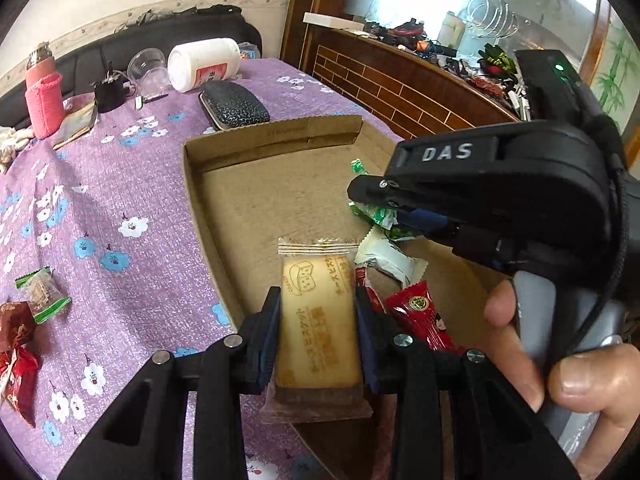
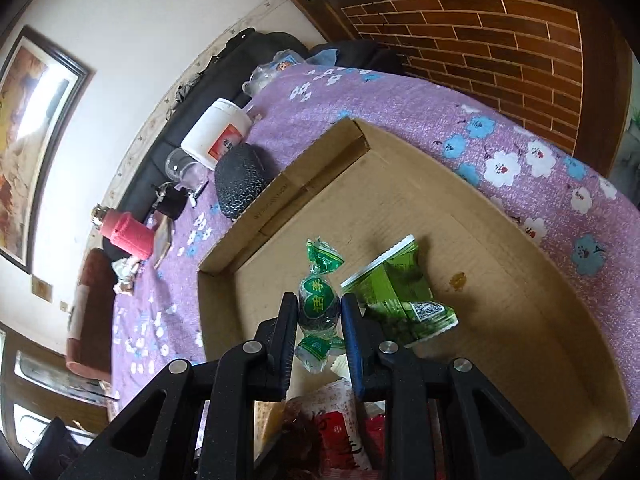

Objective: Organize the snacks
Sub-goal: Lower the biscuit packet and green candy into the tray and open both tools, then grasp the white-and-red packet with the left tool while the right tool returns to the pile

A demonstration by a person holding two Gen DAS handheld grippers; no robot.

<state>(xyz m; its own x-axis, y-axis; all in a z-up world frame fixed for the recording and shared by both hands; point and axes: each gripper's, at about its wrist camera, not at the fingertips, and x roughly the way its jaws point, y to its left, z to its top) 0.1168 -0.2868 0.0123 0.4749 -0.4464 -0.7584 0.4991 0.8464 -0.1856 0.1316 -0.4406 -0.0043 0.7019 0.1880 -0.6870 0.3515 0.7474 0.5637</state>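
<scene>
My left gripper (image 1: 317, 328) is shut on a pale yellow biscuit packet (image 1: 316, 320), held over the near edge of a flat cardboard tray (image 1: 256, 196). The right gripper (image 2: 320, 320) is shut on a small green twist-wrapped candy (image 2: 319, 304) above the tray floor (image 2: 400, 216); from the left wrist view that gripper (image 1: 362, 196) reaches in from the right, a hand on its handle. In the tray lie a green packet (image 2: 400, 296), a white and green wrapper (image 1: 386, 258) and red packets (image 1: 420, 316).
Loose snacks rest on the purple flowered cloth at left: a green-edged one (image 1: 42, 294) and red ones (image 1: 16, 344). Behind the tray sit a dark case (image 1: 234, 106), a white jar (image 1: 204, 62), a clear cup (image 1: 148, 68) and a pink bottle (image 1: 42, 96). A brick-patterned wooden cabinet (image 1: 400, 92) stands at right.
</scene>
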